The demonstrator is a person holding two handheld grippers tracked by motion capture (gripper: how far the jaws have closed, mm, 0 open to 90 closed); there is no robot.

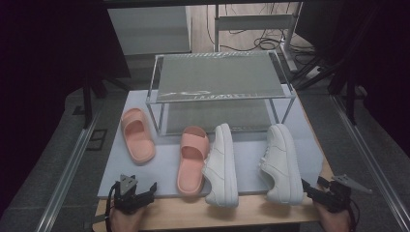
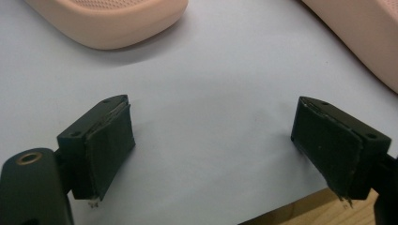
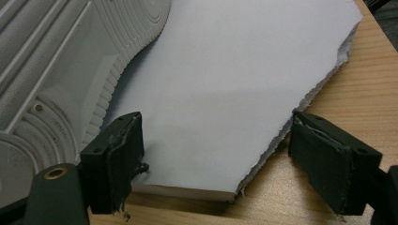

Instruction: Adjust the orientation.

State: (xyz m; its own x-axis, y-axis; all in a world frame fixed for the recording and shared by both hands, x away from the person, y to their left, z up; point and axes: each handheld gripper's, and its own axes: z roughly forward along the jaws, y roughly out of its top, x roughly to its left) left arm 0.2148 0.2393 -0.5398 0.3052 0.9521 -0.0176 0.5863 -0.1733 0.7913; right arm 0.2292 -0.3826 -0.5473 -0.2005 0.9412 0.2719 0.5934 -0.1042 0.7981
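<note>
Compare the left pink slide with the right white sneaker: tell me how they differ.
The left pink slide is an open-toed slip-on with a single wide strap; the right white sneaker is a closed shoe. The slide stands flat on its sole, while the sneaker lies tipped on its side. The slide sits beside the metal rack; the sneaker lies nearer the right gripper. Both rest on the pale mat.

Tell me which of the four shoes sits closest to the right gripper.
The white sneaker at far right: its heel end nearly meets the right gripper. The other white sneaker and both pink slides lie farther left.
</note>
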